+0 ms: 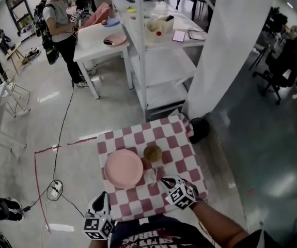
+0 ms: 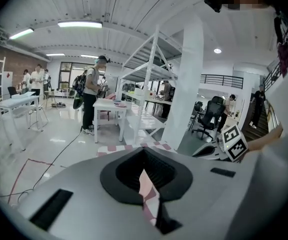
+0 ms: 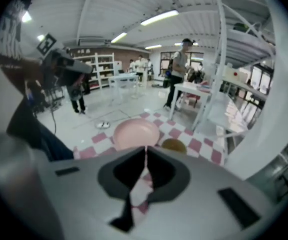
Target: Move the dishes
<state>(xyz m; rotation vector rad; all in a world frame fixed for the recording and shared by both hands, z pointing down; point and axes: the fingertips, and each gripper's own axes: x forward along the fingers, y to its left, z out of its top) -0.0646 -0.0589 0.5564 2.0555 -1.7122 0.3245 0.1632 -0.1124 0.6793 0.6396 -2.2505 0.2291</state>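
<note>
Two dishes, a round pink plate [image 1: 123, 168] and small brown bowl [image 1: 152, 152], sit on the checked table [image 1: 182, 137] just beyond the right gripper [image 3: 145, 151], its jaws closed and empty, apparently pre-grasp; the left gripper [image 2: 142, 170] is likewise closed and empty.

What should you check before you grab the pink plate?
1. Pink plate lies flat on the checkered table with nothing on top: ok.
2. Right gripper ready to grab: its jaws are together and hold nothing, so they must open first: not ok.
3. Left gripper ready to help: its jaws are together too, and it sits low at the table's near edge: not ok.
4. Brown bowl out of the way: it sits close by the plate's right side: cannot tell.
5. Bowl empty: cannot tell.
</note>
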